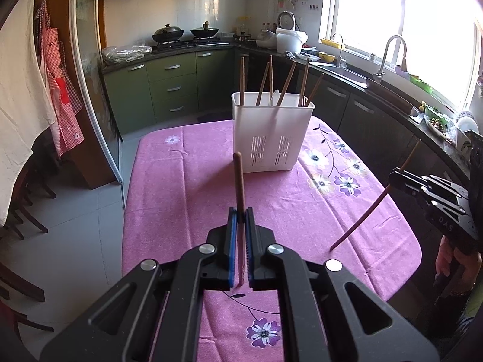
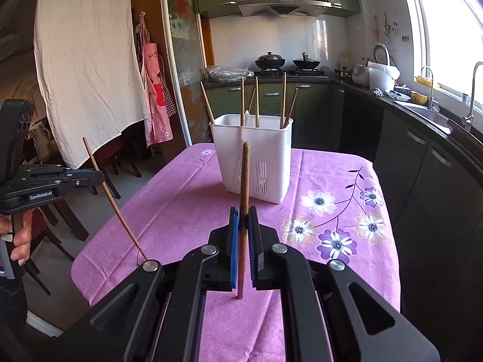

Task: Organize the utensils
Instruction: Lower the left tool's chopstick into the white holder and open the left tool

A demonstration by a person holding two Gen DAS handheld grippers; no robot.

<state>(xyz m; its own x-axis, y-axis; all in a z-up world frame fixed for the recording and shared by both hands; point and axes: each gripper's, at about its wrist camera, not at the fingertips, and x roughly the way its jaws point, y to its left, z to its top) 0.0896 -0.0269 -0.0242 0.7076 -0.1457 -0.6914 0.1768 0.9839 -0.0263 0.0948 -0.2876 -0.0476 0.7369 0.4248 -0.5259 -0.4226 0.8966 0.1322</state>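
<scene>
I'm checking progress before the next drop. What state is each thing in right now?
Left gripper: shut on a brown wooden chopstick, held upright.
Right gripper: shut on a second brown wooden chopstick, held upright.
White plastic utensil holder: standing upright on the table, several chopsticks leaning inside.
Pink floral tablecloth: spread over the table, slightly creased.

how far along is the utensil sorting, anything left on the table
Mostly done: several chopsticks already stand in the white holder. In hand: the left gripper is shut on one chopstick, and the right gripper on another chopstick. Left: dropping both into the holder. No loose utensils show on the pink tablecloth.
</scene>
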